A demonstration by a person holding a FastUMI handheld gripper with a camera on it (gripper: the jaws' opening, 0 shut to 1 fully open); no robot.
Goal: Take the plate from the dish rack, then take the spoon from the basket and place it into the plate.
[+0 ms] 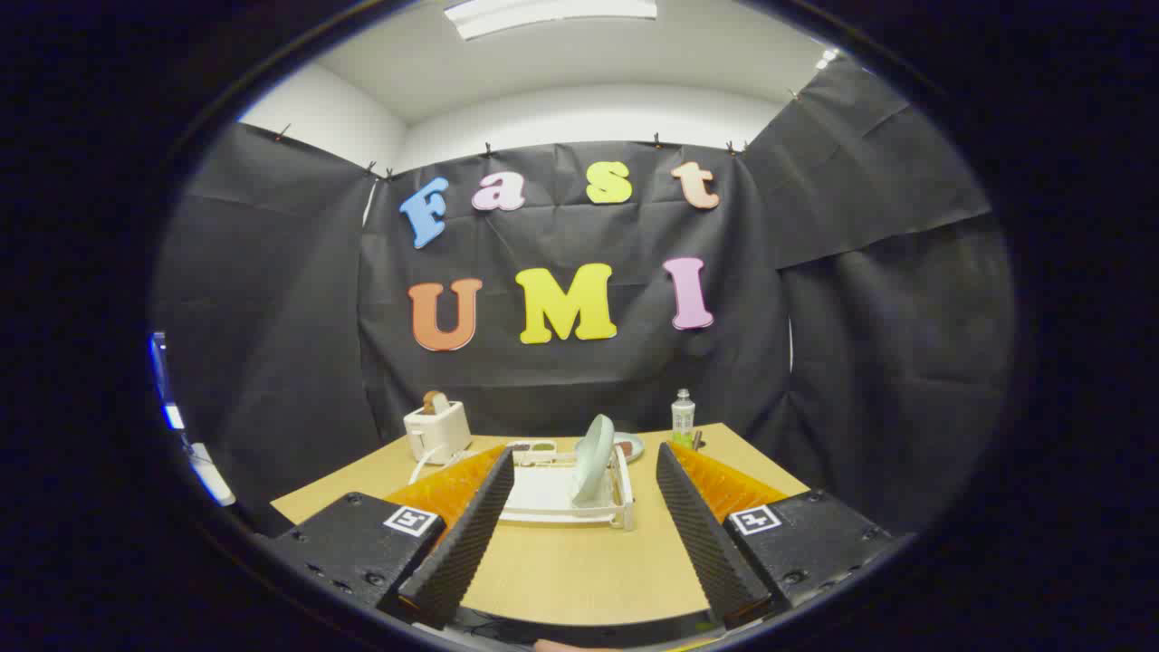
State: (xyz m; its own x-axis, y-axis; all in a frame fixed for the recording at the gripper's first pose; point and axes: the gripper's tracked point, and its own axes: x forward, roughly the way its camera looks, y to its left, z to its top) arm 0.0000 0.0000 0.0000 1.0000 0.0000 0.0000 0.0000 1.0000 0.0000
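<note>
A pale green plate (594,455) stands on edge in the right part of a white dish rack (548,496) on the wooden table (570,570). The rack lies ahead of my gripper (584,453), framed between its fingers. The black ribbed fingers (466,534) are spread wide apart, open, with nothing held. A small white basket (531,450) with dark items sits at the rack's far left corner. I cannot make out the spoon in it at this distance.
A white toaster (436,429) with a slice of bread stands at the table's back left, its cord trailing toward the rack. Behind the rack are a small dish (631,445) and a bottle (683,417). Bare tabletop lies between the fingers and the rack.
</note>
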